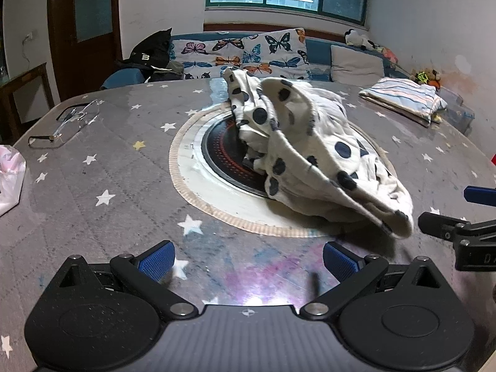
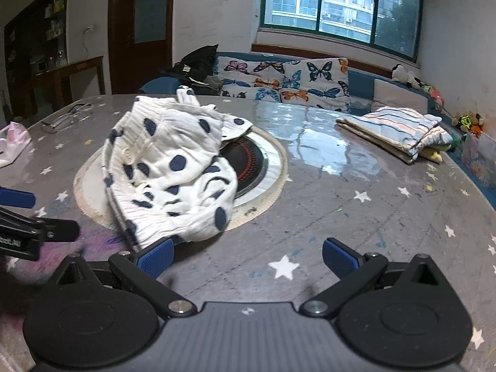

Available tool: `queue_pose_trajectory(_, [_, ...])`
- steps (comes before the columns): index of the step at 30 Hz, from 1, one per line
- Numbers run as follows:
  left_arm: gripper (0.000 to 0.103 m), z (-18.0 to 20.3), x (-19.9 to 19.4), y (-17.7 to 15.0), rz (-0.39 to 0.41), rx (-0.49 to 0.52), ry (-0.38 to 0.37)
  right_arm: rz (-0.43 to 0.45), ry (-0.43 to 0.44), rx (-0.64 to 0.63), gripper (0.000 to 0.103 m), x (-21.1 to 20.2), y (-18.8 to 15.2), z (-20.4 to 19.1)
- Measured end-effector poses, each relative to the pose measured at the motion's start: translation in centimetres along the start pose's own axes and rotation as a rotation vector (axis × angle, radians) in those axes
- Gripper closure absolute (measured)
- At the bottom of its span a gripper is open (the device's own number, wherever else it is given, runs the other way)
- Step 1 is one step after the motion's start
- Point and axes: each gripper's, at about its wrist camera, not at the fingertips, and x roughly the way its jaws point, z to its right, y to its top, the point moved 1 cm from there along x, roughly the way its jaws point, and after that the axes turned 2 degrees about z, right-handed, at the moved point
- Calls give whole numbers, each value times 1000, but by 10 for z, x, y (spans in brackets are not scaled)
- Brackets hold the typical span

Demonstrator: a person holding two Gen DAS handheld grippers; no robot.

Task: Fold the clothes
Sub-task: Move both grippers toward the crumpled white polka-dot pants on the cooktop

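Observation:
A crumpled white garment with dark blue dots (image 1: pixel 310 142) lies in a heap over the round black hotplate (image 1: pixel 223 158) in the middle of the table; it also shows in the right wrist view (image 2: pixel 173 167). My left gripper (image 1: pixel 248 260) is open and empty, just short of the garment's near edge. My right gripper (image 2: pixel 248 257) is open and empty, its left fingertip (image 2: pixel 156 255) close to the garment's near hem. The right gripper shows at the right edge of the left wrist view (image 1: pixel 458 226).
A folded striped garment (image 1: pixel 406 96) lies at the far right of the star-patterned table (image 1: pixel 93 186). Eyeglasses (image 1: pixel 66 122) and a pink plastic bag (image 1: pixel 9 173) are at the left. A sofa with butterfly cushions (image 1: pixel 248 52) stands behind.

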Motion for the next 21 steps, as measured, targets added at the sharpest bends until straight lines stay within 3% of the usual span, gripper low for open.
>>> queue_pose_trajectory(5, [0, 8, -3, -2, -9, 15, 6, 13, 49, -11, 0, -4, 2, -34])
queue_pose_trajectory(11, [0, 14, -2, -5, -27, 27, 21, 22, 108, -18, 0, -10, -15, -8])
queue_pose_trajectory(21, [0, 22, -2, -6, -44, 50, 41, -4, 167, -25, 0, -74, -27, 39])
